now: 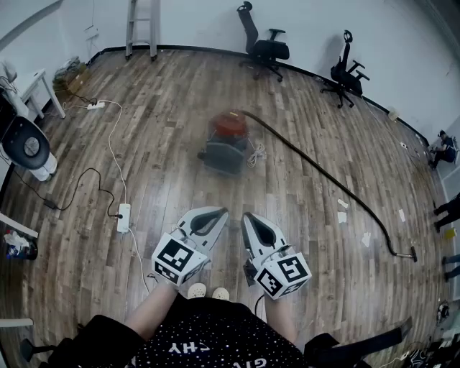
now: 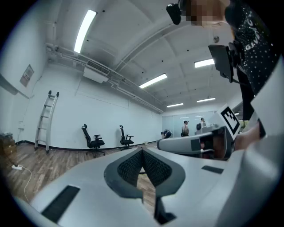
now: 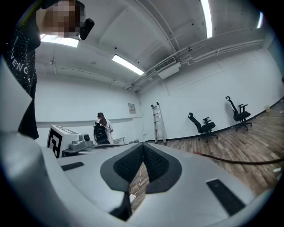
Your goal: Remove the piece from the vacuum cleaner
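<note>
Vacuum point(image 1: 225, 144) stands far ahead of us on the floor point(image 1: 165, 122), well apart from both grippers. It is a squat, rounded drum, red on top and dark grey below, and its outline is blurred. From its top a thin black hose point(image 1: 323, 176) snakes right and nearer in a long curve, ending at a small nozzle point(image 1: 408, 253). We cannot tell which piece of it is meant. The floor is streaked grey-brown wood plank.

We hold the left gripper point(image 1: 221, 211) and right gripper point(image 1: 247, 215) side by side, near us, both level and pointing toward the vacuum. Each is a smooth pale grey shell tapering to a point. Both pairs of jaws are pressed together with nothing between them, their dark ribbed pads meeting along a thin seam.

A white cord point(image 1: 111, 154) winds to a white power strip point(image 1: 123, 217) at left. Two black swivel chairs point(image 1: 264, 49) and a metal ladder point(image 1: 141, 27) stand by the far white wall point(image 1: 201, 21).
</note>
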`<state>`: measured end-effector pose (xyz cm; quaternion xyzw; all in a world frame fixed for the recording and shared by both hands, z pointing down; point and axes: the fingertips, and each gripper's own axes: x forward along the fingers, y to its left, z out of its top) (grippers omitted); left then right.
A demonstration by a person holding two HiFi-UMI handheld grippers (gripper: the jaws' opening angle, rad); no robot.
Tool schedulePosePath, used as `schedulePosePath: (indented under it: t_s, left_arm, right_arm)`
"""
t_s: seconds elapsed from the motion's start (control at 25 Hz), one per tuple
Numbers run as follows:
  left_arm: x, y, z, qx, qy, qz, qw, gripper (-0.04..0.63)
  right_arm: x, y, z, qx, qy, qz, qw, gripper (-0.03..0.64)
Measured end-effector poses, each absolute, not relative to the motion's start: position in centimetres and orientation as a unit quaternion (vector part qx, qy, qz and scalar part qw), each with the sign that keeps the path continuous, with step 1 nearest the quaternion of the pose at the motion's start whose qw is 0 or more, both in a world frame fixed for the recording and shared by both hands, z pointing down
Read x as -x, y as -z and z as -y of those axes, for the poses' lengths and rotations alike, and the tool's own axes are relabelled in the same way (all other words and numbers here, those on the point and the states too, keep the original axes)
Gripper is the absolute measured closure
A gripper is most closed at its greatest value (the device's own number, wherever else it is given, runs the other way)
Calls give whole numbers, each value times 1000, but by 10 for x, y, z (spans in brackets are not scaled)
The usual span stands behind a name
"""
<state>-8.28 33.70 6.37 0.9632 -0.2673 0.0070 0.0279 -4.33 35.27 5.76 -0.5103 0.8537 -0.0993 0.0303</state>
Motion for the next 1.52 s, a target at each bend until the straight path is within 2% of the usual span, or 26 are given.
schedulePosePath:
  t_s: [0.28, 0.88, 1.52]
  left_arm:
    - [89, -72, -334, -966, -26, 256, 8, 588]
    - [86, -88, -278, -962, -24, 270, 32, 586]
    - [17, -98, -140, -955, -43, 289, 48, 586]
  right_arm:
    - [52, -69, -350, 519, 97, -849, 26, 604]
    - [41, -80, -300, 520, 103, -848, 20, 604]
    - [-30, -87, -158, 498, 116, -859, 19, 604]
